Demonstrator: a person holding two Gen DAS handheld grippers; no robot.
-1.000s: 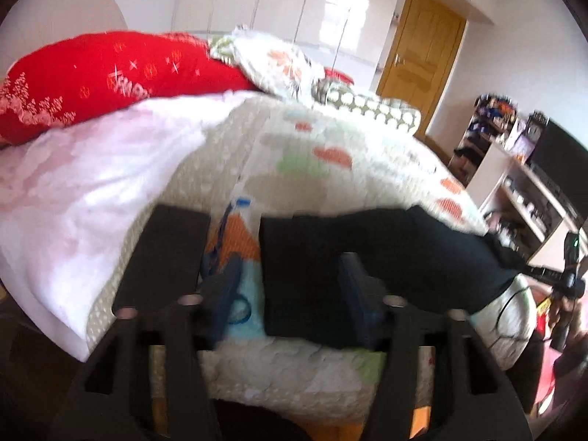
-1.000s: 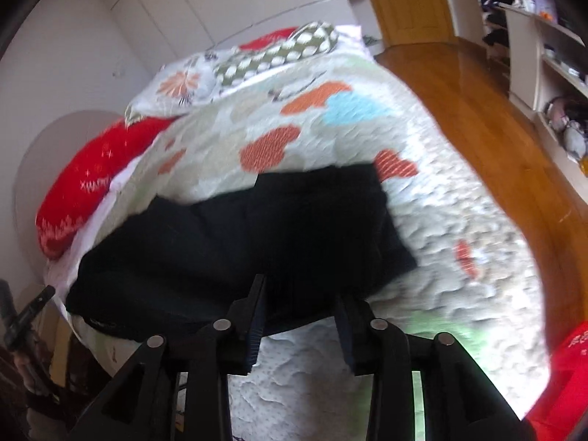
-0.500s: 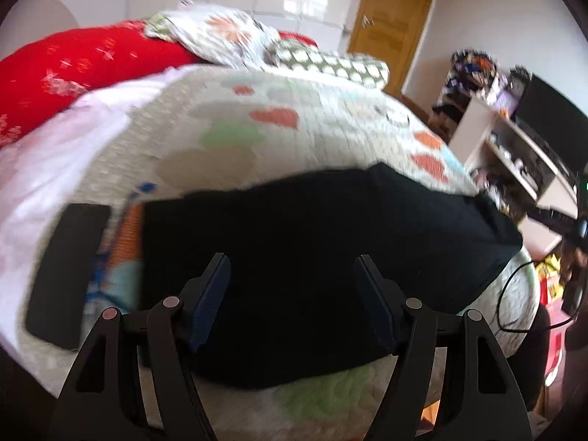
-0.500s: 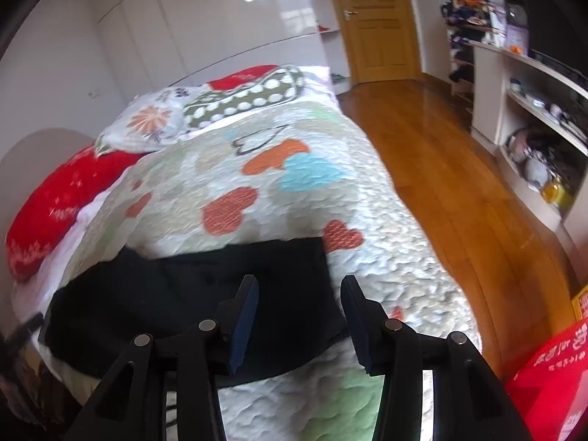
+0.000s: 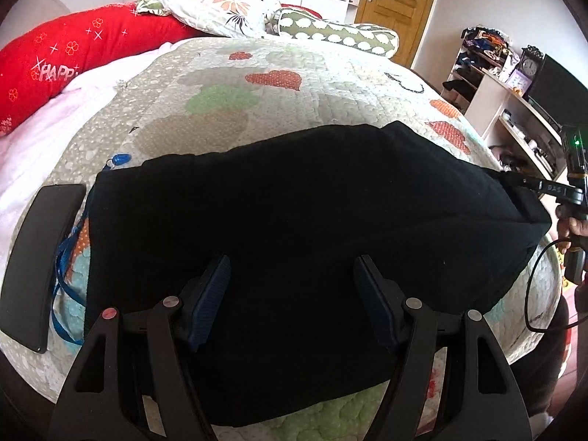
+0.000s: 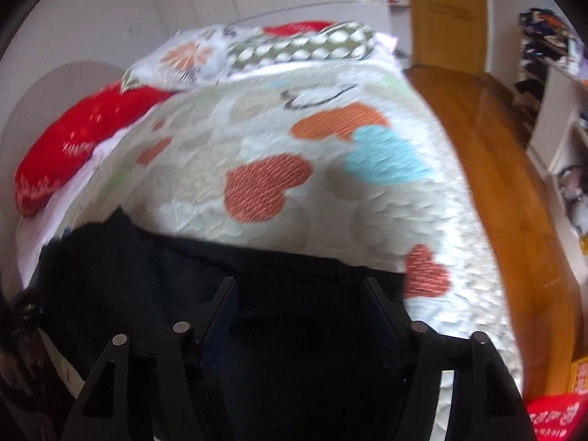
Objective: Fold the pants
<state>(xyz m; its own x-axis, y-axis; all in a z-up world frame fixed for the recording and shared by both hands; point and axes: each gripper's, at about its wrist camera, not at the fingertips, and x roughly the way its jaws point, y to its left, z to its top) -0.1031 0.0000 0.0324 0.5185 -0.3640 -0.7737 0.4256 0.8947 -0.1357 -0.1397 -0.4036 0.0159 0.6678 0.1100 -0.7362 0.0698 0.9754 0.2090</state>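
The black pants (image 5: 301, 220) lie flat across the foot of the bed (image 5: 279, 84), on the heart-print quilt, already doubled into one long band running from my left side to my right. My left gripper (image 5: 292, 294) hovers over the near part of the cloth with its fingers wide apart and nothing pinched between them. My right gripper (image 6: 301, 316) is over the other end of the pants; its fingers have just been closing, and dark cloth shows between them, but that view is blurred and I cannot tell whether the pads press on it. I judge the step in hand to be taking hold of one end to carry it over to the other. To do it well I should catch every layer at the edge, not only the top one, lift just clear of the quilt, and lay edge on edge. The phone (image 5: 40, 268) and the blue lanyard (image 5: 66, 257) lie just beside the left end of the pants; I should keep the cloth from dragging them.
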